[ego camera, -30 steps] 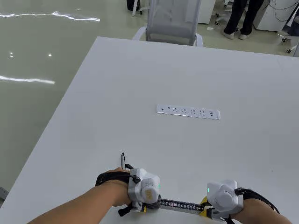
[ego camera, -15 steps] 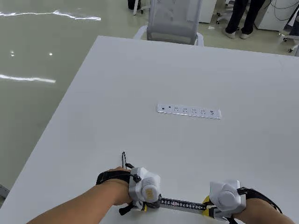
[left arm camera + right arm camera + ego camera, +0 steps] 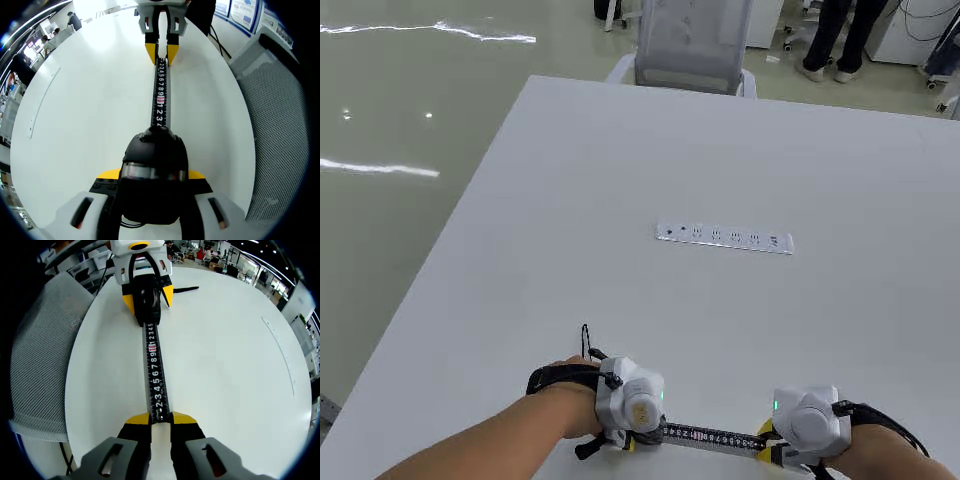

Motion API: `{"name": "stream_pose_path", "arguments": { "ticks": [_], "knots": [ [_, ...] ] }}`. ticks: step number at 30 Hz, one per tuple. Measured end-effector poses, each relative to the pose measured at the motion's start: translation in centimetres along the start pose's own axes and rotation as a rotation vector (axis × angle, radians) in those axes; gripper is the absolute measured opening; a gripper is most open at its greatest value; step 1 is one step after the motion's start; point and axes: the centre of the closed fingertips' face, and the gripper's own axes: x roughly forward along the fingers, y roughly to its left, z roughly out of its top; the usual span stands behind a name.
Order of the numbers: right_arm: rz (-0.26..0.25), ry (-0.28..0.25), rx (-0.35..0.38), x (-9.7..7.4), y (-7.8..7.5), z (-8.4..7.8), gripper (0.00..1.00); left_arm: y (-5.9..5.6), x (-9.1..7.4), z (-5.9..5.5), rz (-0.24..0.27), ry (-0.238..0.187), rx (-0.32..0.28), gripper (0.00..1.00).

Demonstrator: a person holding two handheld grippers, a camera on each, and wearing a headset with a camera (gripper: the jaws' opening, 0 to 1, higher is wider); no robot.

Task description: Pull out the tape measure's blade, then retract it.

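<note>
The tape measure's black case sits between the yellow pads of my left gripper, which is shut on it. Its numbered blade runs straight out, low over the white table, to my right gripper, whose jaws are shut on the blade's tip. In the right gripper view the blade leads back to the case. In the head view the left gripper and right gripper are at the table's near edge, with the blade stretched between them.
A white power strip lies mid-table. A grey mesh chair stands at the far edge, with a person's legs behind it. Another mesh chair back is close beside the near edge. A thin black cord lies by the left hand.
The right gripper has drifted a little to the right, and slightly more blade shows between the grippers. The left gripper has held its place.
</note>
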Motion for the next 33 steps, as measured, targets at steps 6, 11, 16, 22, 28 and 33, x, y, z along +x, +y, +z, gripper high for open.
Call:
{"name": "stream_pose_path", "arguments": {
  "ticks": [6, 11, 16, 22, 28, 33],
  "knots": [
    [0.002, 0.004, -0.001, -0.1, 0.0, -0.2, 0.12, 0.0, 0.0, 0.0, 0.003, 0.001, 0.001, 0.39],
    [0.000, 0.008, 0.000, -0.1, 0.0, -0.4, 0.12, 0.0, 0.0, -0.1, 0.002, 0.001, 0.001, 0.39],
    [-0.001, 0.010, 0.005, -0.2, 0.0, -0.6, 0.12, 0.0, 0.0, -0.1, 0.003, 0.001, 0.002, 0.39],
    [-0.004, 0.020, 0.013, -0.4, -0.1, -1.0, 0.12, 0.0, 0.0, -0.1, 0.003, 0.003, 0.002, 0.39],
    [-0.003, 0.033, 0.010, -0.5, -0.1, -1.3, 0.12, 0.0, -0.1, -0.1, 0.003, 0.002, 0.000, 0.39],
    [-0.004, 0.037, 0.013, -0.7, -0.1, -1.7, 0.12, 0.0, -0.1, -0.1, 0.004, 0.003, 0.001, 0.39]
  ]
}}
